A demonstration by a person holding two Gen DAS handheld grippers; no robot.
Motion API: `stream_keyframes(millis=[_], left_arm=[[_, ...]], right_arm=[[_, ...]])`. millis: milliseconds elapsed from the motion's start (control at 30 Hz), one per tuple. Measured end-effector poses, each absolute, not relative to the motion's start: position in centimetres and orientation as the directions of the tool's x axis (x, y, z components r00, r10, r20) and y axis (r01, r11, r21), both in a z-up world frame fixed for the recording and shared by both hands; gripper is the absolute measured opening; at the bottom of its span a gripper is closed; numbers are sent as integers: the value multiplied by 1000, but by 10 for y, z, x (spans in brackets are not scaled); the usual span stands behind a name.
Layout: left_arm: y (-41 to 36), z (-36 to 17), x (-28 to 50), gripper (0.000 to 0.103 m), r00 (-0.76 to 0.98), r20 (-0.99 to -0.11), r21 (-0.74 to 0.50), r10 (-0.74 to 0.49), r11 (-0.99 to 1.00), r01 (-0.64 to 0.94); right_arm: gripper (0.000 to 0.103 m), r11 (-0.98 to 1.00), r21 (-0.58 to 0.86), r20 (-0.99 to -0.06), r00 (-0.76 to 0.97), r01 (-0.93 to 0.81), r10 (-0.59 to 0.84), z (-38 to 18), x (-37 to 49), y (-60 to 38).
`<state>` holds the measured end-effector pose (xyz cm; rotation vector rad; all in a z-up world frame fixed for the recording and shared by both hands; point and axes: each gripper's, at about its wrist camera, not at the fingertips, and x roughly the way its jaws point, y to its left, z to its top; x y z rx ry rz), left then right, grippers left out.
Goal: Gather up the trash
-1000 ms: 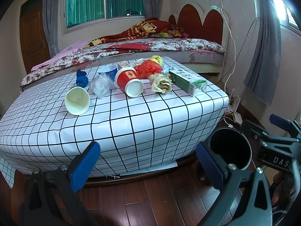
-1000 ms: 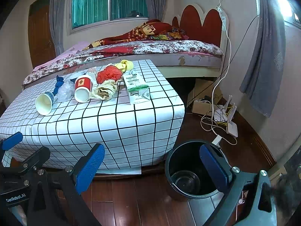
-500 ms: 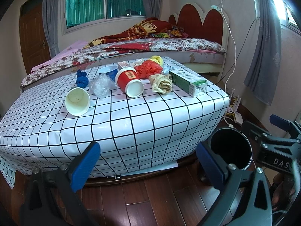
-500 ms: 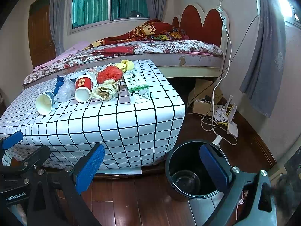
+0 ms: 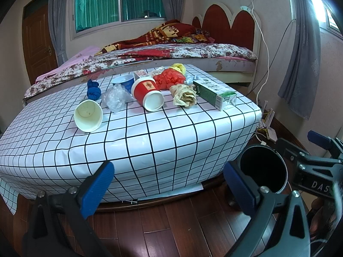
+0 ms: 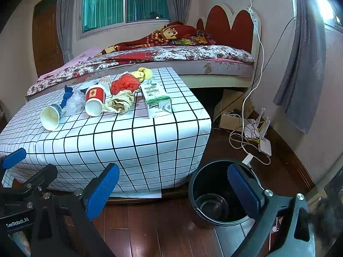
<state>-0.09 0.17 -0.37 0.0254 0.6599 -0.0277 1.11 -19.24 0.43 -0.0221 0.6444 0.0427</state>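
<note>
Trash lies on a low table under a white grid cloth (image 5: pixel 150 132): a white paper cup (image 5: pixel 88 115) on its side, a red paper cup (image 5: pixel 148 94), clear crumpled plastic (image 5: pixel 115 96), a blue wad (image 5: pixel 93 91), a red bag (image 5: pixel 169 79), a tan wrapper (image 5: pixel 184 95) and a green-white carton (image 5: pixel 216 95) (image 6: pixel 157 99). A black bin (image 6: pixel 214 192) (image 5: pixel 263 171) stands on the floor at the table's right corner. My left gripper (image 5: pixel 169 189) is open, low before the table's front. My right gripper (image 6: pixel 171 190) is open beside the bin, holding nothing.
A bed (image 6: pixel 193 53) with a red headboard lies behind the table. Cables, a cardboard box and a white router (image 6: pixel 264 146) crowd the floor on the right, near grey curtains (image 6: pixel 300 64). Dark wood floor (image 5: pixel 171 224) runs below both grippers. A brown door (image 5: pixel 36 42) stands far left.
</note>
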Motion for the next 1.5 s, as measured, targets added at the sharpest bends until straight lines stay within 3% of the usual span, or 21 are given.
stream_keyframes(millis=[1500], left_arm=[[17,-4,3,102,787,-617,13,1,1000,9]], right_arm=[[102,998,-13,-605,796,-57,37,6,15,-187]])
